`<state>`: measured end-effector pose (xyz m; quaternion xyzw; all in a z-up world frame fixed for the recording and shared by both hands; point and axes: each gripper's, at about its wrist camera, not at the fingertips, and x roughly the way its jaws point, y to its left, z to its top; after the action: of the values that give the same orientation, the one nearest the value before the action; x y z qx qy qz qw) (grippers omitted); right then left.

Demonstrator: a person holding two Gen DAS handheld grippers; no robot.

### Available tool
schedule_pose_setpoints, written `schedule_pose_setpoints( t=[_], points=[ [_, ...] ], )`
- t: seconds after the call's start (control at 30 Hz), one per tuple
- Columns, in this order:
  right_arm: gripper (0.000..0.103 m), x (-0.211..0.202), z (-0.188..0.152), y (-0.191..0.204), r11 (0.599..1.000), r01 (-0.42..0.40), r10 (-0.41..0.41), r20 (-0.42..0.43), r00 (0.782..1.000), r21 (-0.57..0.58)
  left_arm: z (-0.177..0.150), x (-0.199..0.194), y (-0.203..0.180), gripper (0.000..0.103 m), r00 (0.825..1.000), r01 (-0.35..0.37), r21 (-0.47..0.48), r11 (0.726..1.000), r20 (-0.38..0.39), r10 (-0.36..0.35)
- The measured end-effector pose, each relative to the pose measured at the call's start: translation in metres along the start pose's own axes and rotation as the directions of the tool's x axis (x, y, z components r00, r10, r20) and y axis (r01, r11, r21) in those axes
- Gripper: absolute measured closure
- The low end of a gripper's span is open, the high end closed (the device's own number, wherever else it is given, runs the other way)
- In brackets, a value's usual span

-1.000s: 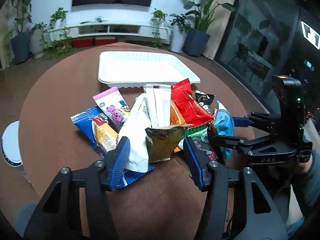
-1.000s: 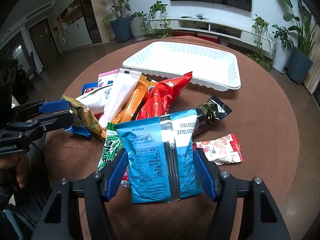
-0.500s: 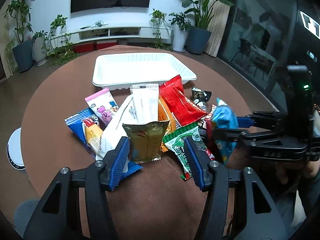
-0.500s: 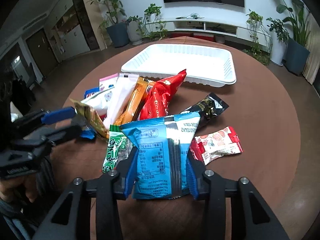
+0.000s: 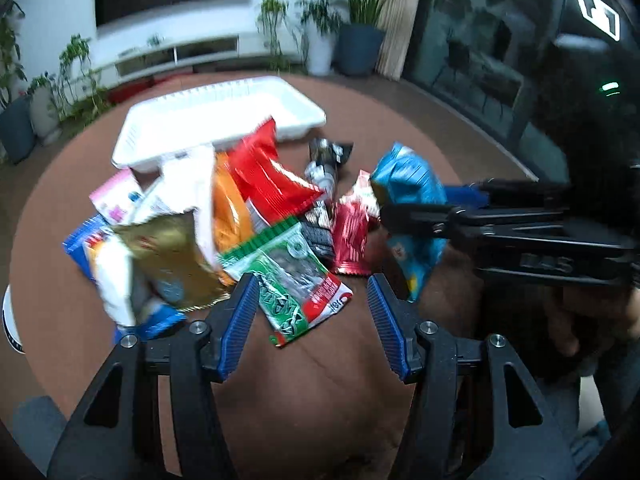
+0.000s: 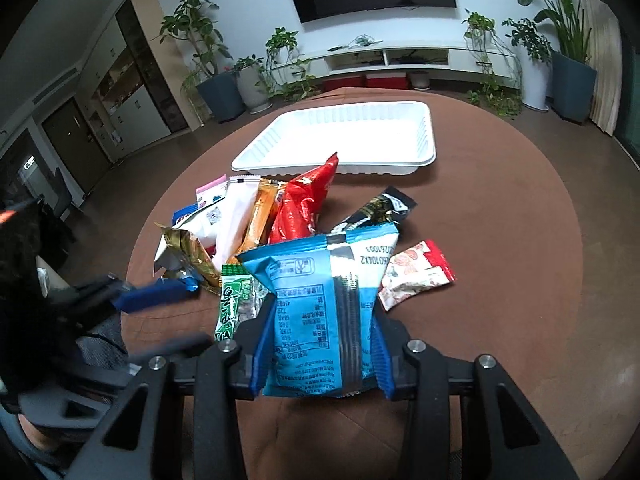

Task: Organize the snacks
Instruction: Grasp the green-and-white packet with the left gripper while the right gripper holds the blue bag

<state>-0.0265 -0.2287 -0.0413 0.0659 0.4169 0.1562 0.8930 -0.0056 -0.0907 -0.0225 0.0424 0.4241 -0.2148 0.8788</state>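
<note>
The blue snack packet (image 6: 320, 320) is sitting pinched across its lower body in the right tongs (image 6: 320, 354), puffy, light and crinkly; gripping the flat seam would likely be surer. The left tongs (image 5: 312, 324) are hanging open over the green packet (image 5: 292, 284) on the counter (image 6: 500, 240), white tray (image 6: 424, 152) beyond.

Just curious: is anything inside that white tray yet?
Nothing shows inside the white tray. The red packet hides a little of its near rim, and all snacks lie outside.
</note>
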Motion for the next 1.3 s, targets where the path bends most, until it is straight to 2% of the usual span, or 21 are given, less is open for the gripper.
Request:
schedule_pose_setpoints(
  t=[0.2, 0.3, 0.43, 0.47, 0.53, 0.6, 0.67, 0.77, 0.87, 0.9, 0.93, 1.03, 1.1, 1.13, 1.3],
  points=[
    [0.058, -0.005, -0.003, -0.003, 1.000, -0.005, 0.005, 0.014, 1.000, 0.011, 0.015, 0.036, 0.004, 0.048, 0.995, 0.004, -0.088, 0.996, -0.100, -0.013],
    [0.058, -0.006, -0.004, -0.005, 1.000, -0.014, 0.014, 0.016, 1.000, 0.017, 0.016, 0.042, 0.008, 0.048, 0.994, -0.011, -0.099, 0.995, -0.112, -0.001],
    [0.058, -0.005, -0.006, -0.007, 0.999, -0.027, 0.027, 0.017, 0.999, 0.026, 0.022, 0.050, 0.019, 0.048, 0.990, -0.055, -0.117, 0.992, -0.139, 0.039],
    [0.058, -0.005, -0.007, -0.006, 0.999, -0.031, 0.031, 0.018, 0.999, 0.027, 0.022, 0.053, 0.021, 0.048, 0.986, -0.083, -0.116, 0.990, -0.152, 0.065],
    [0.058, -0.004, -0.008, -0.006, 0.999, -0.038, 0.038, 0.016, 0.999, 0.030, 0.016, 0.056, 0.026, 0.047, 0.978, -0.095, -0.119, 0.988, -0.194, 0.071],
    [0.058, -0.002, -0.009, -0.006, 0.999, -0.043, 0.043, 0.012, 0.999, 0.032, 0.019, 0.060, 0.021, 0.040, 0.977, -0.102, -0.103, 0.989, -0.200, 0.080],
    [0.058, -0.002, -0.009, -0.004, 0.998, -0.050, 0.049, 0.011, 0.999, 0.035, 0.024, 0.063, 0.017, 0.039, 0.975, -0.095, -0.093, 0.991, -0.210, 0.074],
    [0.058, -0.002, -0.011, -0.004, 0.998, -0.055, 0.055, 0.010, 0.998, 0.039, 0.028, 0.067, 0.014, 0.032, 0.972, -0.098, -0.096, 0.991, -0.221, 0.075],
    [0.058, -0.003, -0.011, -0.004, 0.997, -0.057, 0.057, 0.014, 0.998, 0.045, 0.029, 0.069, 0.014, 0.032, 0.980, -0.057, -0.144, 0.988, -0.199, 0.027],
    [0.058, -0.003, -0.011, -0.004, 0.997, -0.058, 0.057, 0.014, 0.998, 0.047, 0.031, 0.071, 0.018, 0.033, 0.982, -0.020, -0.174, 0.985, -0.189, -0.014],
    [0.058, -0.003, -0.011, -0.005, 0.997, -0.059, 0.058, 0.014, 0.998, 0.047, 0.030, 0.069, 0.021, 0.034, 0.983, -0.009, -0.186, 0.983, -0.184, -0.025],
    [0.058, -0.002, -0.012, -0.005, 0.997, -0.059, 0.059, 0.012, 0.998, 0.047, 0.030, 0.069, 0.031, 0.050, 0.985, -0.006, -0.196, 0.981, -0.171, -0.028],
    [0.058, -0.002, -0.012, -0.005, 0.997, -0.055, 0.054, 0.011, 0.998, 0.048, 0.031, 0.068, 0.038, 0.073, 0.987, -0.009, -0.204, 0.979, -0.161, -0.025],
    [0.058, -0.002, -0.012, -0.005, 0.997, -0.051, 0.051, 0.011, 0.999, 0.049, 0.032, 0.068, 0.041, 0.078, 0.987, 0.017, -0.216, 0.976, -0.153, -0.051],
    [0.058, 0.001, -0.014, -0.005, 0.997, -0.037, 0.037, 0.005, 0.999, 0.063, 0.028, 0.069, 0.040, 0.083, 0.986, 0.066, -0.215, 0.974, -0.138, -0.098]
  ],
)
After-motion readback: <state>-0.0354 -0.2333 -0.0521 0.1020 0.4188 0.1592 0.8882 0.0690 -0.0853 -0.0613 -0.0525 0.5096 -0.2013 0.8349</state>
